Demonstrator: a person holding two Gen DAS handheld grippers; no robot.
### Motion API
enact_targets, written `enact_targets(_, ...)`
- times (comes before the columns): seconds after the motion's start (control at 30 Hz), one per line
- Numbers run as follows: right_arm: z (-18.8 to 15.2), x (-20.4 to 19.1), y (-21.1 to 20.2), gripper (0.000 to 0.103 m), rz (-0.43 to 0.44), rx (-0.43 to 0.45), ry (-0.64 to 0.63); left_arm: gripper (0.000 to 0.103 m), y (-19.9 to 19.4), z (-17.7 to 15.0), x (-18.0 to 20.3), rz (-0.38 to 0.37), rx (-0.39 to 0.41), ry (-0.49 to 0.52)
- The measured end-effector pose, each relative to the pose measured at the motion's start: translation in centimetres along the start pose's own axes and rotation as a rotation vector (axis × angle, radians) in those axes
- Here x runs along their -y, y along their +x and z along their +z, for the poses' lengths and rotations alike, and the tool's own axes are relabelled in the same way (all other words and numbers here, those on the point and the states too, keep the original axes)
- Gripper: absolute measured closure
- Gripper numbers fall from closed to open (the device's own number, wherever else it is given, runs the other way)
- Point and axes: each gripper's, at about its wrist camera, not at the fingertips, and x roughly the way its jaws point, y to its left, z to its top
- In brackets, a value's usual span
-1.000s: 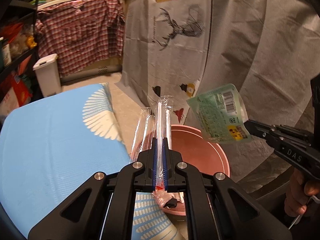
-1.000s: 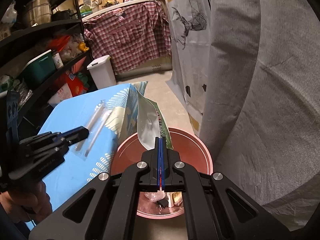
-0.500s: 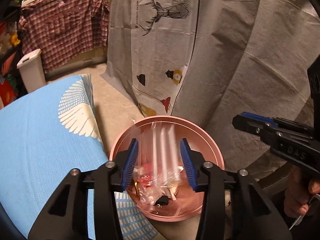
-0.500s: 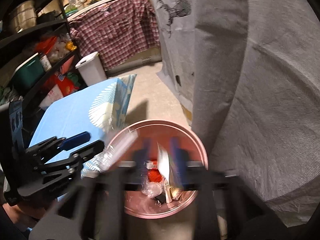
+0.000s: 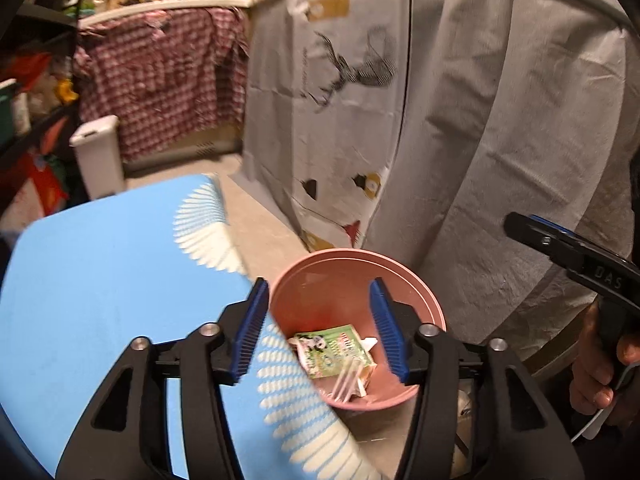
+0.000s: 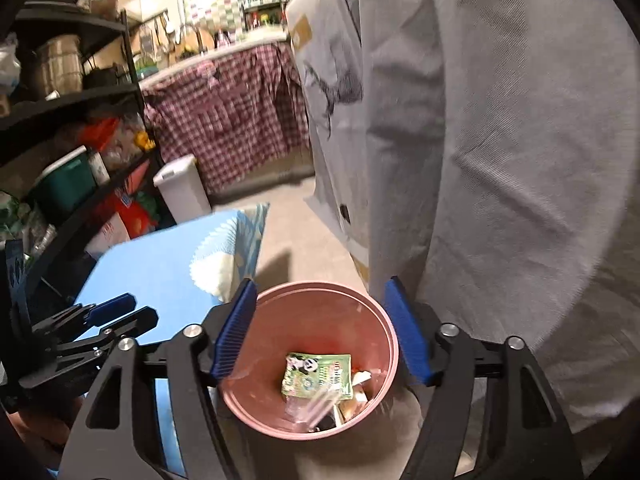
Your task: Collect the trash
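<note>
A pink bin (image 5: pixel 352 276) (image 6: pixel 320 300) stands on the floor beside the blue table. Inside it lie a green panda-print packet (image 5: pixel 334 350) (image 6: pixel 318 374) and a clear straw wrapper (image 5: pixel 346 378) (image 6: pixel 316 402) on other scraps. My left gripper (image 5: pixel 318 328) hangs above the bin, its jaws opening with nothing between them. My right gripper (image 6: pixel 322 330) also hovers over the bin, jaws opening and empty. Each gripper shows in the other's view: the right gripper (image 5: pixel 560 246) at the right edge, the left gripper (image 6: pixel 104 316) at the lower left.
The blue table (image 5: pixel 100 280) (image 6: pixel 160 264) with a white fan print lies left of the bin. Grey printed fabric (image 5: pixel 440 120) hangs close behind and to the right. A white lidded bin (image 5: pixel 98 156), a checked cloth (image 6: pixel 232 120) and dark shelves (image 6: pixel 60 100) stand further back.
Both grippers went from shut to open. The straw wrapper left my left gripper and the green packet left my right gripper; both now lie in the pink bin. Both grippers drew back slightly.
</note>
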Motion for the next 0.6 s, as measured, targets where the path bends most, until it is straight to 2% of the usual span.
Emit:
enact_targets(0.13, -1.0, -1.0, -4.1, 0.023, -0.022, 0.091, -0.017, 0.039, -3.8, -0.9, -0.1, 0.050, 0.040, -0.020)
enact_targets(0.3, -2.4, -2.2, -7.6, 0.017, -0.053, 0.147, -0.056, 0.031, -7.5, -2.7, 0.7, 0.121, 0.048, -0.042)
enact_targets(0.4, -3.2, -2.9, -9.0, 0.016, -0.085, 0.145, -0.077, 0.030, -9.2, -3.9, 1.4, 0.141, 0.044, -0.070)
enact_targets(0.6, -5.5, -4.0, -10.5, 0.016, -0.097, 0.092, -0.126, 0.030, -11.8, -6.9, 2.5, 0.218, 0.044, -0.117)
